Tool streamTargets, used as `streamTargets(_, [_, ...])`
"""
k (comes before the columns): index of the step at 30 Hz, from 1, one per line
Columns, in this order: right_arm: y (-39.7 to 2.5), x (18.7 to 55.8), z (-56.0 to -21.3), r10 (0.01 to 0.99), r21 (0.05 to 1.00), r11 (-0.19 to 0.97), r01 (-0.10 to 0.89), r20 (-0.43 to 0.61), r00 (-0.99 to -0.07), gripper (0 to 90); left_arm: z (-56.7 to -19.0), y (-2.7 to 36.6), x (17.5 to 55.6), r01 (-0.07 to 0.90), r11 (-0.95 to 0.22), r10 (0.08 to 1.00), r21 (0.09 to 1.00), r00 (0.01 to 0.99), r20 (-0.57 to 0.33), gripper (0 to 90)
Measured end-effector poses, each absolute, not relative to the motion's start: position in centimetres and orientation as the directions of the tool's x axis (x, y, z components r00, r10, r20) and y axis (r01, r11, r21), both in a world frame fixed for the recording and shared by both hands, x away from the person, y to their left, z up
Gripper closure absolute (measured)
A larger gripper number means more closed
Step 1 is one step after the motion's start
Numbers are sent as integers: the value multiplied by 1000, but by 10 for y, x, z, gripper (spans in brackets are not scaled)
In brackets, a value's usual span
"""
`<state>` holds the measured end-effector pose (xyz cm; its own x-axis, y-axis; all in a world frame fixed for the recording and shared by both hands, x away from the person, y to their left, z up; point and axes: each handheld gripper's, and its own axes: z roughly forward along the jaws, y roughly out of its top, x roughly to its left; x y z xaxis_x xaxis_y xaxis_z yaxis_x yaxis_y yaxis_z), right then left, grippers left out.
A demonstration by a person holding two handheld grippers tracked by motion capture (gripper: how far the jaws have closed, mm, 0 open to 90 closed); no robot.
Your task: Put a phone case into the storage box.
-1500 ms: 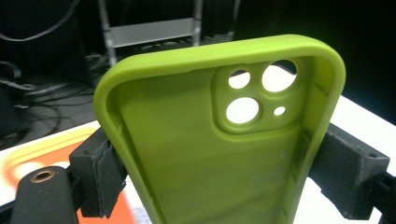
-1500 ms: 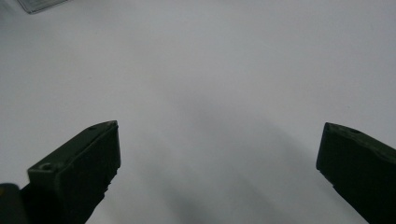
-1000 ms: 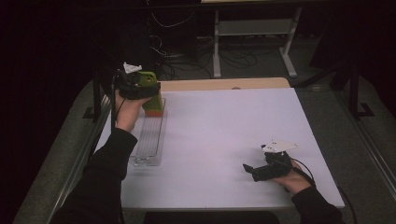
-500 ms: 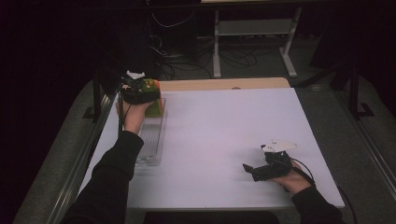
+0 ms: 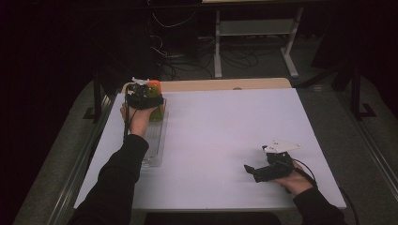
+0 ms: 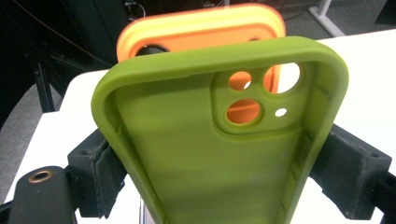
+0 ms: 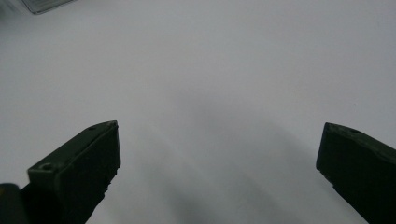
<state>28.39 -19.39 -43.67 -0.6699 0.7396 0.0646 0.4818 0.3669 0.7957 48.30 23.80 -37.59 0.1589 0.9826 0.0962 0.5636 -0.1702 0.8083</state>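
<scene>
Left gripper view: green phone case (image 6: 205, 154) clamped by its side edges, orange case (image 6: 201, 32) standing behind.
Your left gripper (image 5: 144, 97) holds it over the clear rack's (image 5: 154, 145) far end, probably to slot it; right gripper (image 5: 253, 171) rests, jaws apart.

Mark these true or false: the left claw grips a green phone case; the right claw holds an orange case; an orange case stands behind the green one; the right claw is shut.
1. The left claw grips the green case: true.
2. The right claw holds an orange case: false, it holds nothing.
3. The orange case stands behind the green one: true.
4. The right claw is shut: false, its jaws stand wide apart over the table.
</scene>
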Motion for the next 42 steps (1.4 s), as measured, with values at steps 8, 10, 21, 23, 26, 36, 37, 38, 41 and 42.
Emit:
streamTargets(8, [-194,284,-437,739,796,369,480,62,-671,0,-381,239,486,551,-167,982,817,166,89,127])
streamTargets(10, [-194,284,-437,739,795,368,483,65,-670,0,-382,239,487,546,-154,984,824,161,77,123])
streamTargets(21, [-193,283,-437,740,796,366,482,65,-670,0,-382,243,487,559,-154,982,815,180,61,19])
streamTargets(23, [-193,283,-437,740,794,367,484,66,-669,0,-379,245,485,551,-146,982,822,185,51,8])
streamTargets(26, [-193,283,-437,739,794,369,483,65,-671,0,-375,247,484,533,-140,981,835,189,43,8])
streamTargets(36, [-193,283,-436,741,796,365,482,66,-669,0,-360,254,467,563,-183,944,806,329,-15,6])
streamTargets(37, [-193,283,-436,741,797,365,481,65,-669,0,-358,256,464,565,-183,935,805,354,-36,6])
streamTargets(38, [-193,283,-436,741,797,364,482,66,-668,0,-357,257,461,564,-194,923,803,382,-45,6])
streamTargets(41, [-193,283,-436,741,796,364,483,67,-668,0,-350,259,450,553,-226,890,802,451,-60,6])
streamTargets(42, [-193,283,-436,741,797,365,482,65,-668,0,-348,260,447,547,-236,878,803,475,-66,6])
